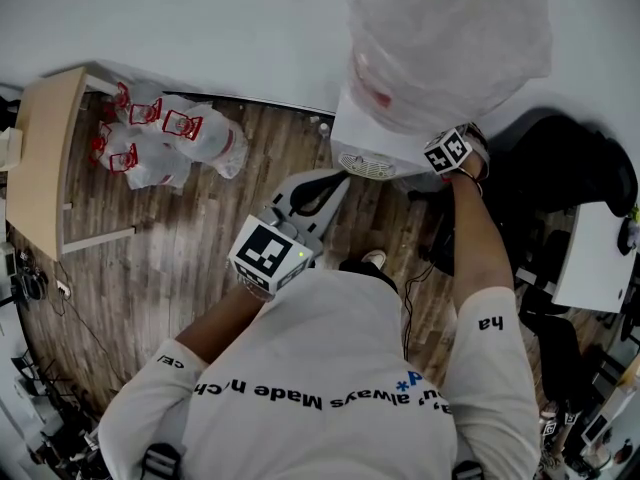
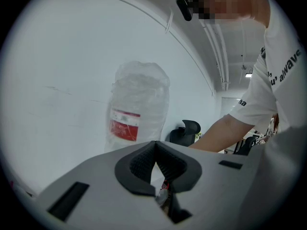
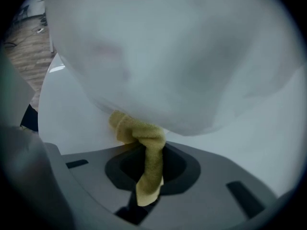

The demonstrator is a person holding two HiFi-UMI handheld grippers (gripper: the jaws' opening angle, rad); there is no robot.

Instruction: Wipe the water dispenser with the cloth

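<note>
The right gripper [image 3: 151,169] has its jaws clamped on the cloth [image 3: 144,138]. The cloth's bunched end lies against the dispenser [image 3: 72,119], just under the bottle [image 3: 168,56]. The left gripper [image 2: 156,169] has its jaws together, with nothing between them.

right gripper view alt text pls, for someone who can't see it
The right gripper is shut on a yellow cloth, whose bunched end is pushed against the underside of a plastic-wrapped water bottle where it meets the white top of the water dispenser. A strip of wood floor shows at upper left.
</note>
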